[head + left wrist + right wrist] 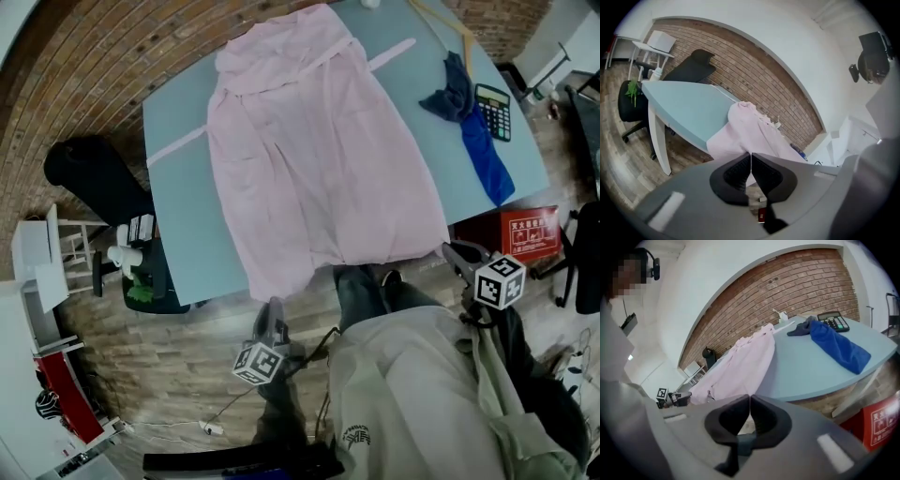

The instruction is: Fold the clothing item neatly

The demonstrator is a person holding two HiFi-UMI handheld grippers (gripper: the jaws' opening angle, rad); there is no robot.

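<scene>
The pink robe [319,159] lies spread flat along the middle of the light blue table [187,197], collar toward the far edge, with its hem drooping over the near edge. The left claw [751,161] is closed tight with nothing in it, held off the near edge just below the hem. The right claw [749,404] is likewise closed and empty, off the table's near right corner. A blue cloth [478,131] and a calculator [493,111] lie by the right edge.

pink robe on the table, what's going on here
A person stands at the near edge of the light blue table, holding a gripper in each hand. The pale pink fabric robe lies spread flat and unfolded on it. The left gripper and right gripper are both shut, empty, short of the robe.
</scene>
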